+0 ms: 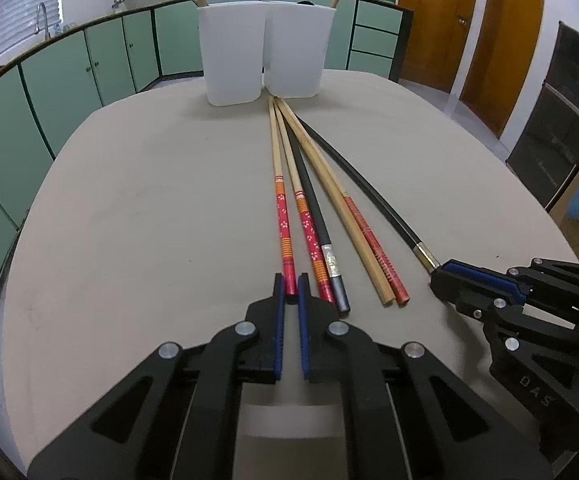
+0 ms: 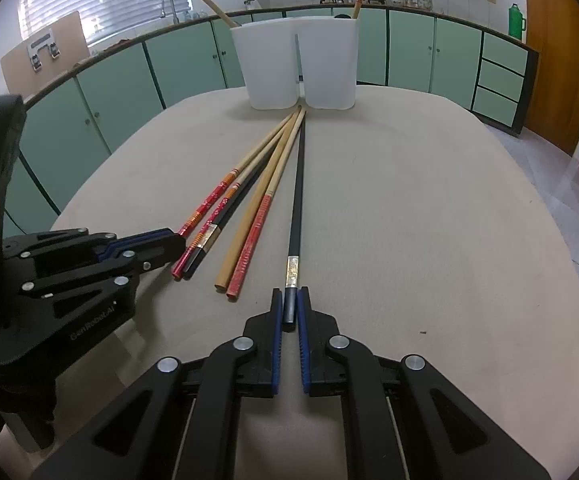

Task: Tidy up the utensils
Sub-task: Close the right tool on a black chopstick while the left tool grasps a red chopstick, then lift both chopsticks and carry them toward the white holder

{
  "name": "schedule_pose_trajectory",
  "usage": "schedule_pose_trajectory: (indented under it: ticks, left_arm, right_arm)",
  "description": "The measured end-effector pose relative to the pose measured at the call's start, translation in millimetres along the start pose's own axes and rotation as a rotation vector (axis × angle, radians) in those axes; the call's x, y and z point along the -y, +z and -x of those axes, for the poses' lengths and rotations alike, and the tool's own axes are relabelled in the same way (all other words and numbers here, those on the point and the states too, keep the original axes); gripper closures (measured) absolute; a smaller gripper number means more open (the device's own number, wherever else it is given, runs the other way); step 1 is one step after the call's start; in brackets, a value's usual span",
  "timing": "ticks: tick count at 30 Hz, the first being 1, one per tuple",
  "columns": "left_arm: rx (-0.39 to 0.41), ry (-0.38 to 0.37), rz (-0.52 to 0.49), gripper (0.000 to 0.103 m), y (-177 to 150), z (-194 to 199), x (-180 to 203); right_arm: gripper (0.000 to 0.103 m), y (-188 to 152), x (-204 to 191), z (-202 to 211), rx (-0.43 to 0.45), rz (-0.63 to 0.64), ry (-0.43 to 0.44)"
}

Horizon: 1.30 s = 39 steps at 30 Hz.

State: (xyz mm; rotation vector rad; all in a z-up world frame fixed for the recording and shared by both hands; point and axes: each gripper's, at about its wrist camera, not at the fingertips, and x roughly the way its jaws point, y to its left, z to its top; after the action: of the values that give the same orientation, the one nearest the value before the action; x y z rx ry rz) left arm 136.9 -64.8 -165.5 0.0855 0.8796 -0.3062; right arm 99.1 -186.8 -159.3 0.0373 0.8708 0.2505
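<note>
Both fingers pinch chopstick ends; four chopsticks lie between.

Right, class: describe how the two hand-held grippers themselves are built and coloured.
Both the left hand-held gripper and right hand-held gripper have matte black angular linkage arms with triangular cut-outs, round silver pivot pins, and blue ribbed pads lining the fingers. Small pale lettering marks their sides. No cables or sleeves show.

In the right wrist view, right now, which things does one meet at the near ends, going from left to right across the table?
left gripper → floral red chopstick → black chopstick beside it → plain wooden chopstick → red-striped chopstick → black chopstick between the right gripper's fingers → right gripper
</note>
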Motion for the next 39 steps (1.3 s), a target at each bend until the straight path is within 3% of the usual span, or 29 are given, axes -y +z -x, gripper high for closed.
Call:
schedule_pose_trajectory:
  ticks: [8, 14, 26, 33, 39]
  left_arm:
    - [0.012, 0.013, -0.011, 0.098, -15.3, 26.4, -5.1]
    - [0.077, 0.032, -0.027, 0.098, -6.4, 59.7, -9.4]
    - [0.300, 0.043, -0.046, 0.098, 45.1, 125.5, -9.5]
    - [0.380, 0.027, -0.045, 0.098, 78.1, 142.1, -9.6]
    - [0.440, 0.021, -0.063, 0.098, 105.3, 149.9, -8.9]
  right_arm:
    - [0.097, -0.6, 13.0, 10.8, 0.038, -0.053, -0.026]
    - [0.097, 10.2, 18.5, 29.4, 0.094, -0.055, -0.030]
    - [0.097, 63.0, 27.0, 82.3, 0.247, -0.032, -0.003]
    - [0.097, 105.8, 26.1, 110.9, 0.339, 0.020, 0.024]
    - [0.097, 138.8, 24.1, 115.4, 0.351, 0.069, 0.035]
